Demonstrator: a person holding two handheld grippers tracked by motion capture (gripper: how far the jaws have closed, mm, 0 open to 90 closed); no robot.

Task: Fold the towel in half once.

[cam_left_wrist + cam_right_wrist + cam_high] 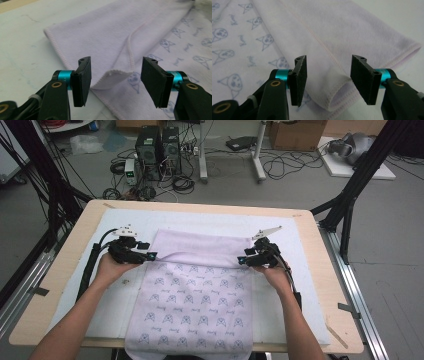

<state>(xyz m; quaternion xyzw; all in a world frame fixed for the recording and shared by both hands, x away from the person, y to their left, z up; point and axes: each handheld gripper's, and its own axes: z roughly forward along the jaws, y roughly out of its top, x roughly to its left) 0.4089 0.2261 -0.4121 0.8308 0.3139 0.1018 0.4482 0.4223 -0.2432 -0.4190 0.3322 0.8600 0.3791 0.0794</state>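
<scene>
The high view looks forward and down from above the person's side, taking in the whole table (320, 285) and floor beyond. Each gripper view sits low and close, facing along its own jaws. All three share the folded top edge of the lilac towel (200, 245) (120, 42) (352, 37), seen from opposite corners.

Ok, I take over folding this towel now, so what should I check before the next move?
1. Lilac printed cloth towel folded at its far end: ok.
2. Left gripper open, folded corner between its jaws untouched: ok.
3. Right gripper open, folded corner free: ok.
4. Folded flap lies flat: ok.
5. Near towel edge hangs over the pale wooden table: not ok.
6. Fold edges aligned underneath: cannot tell.
</scene>
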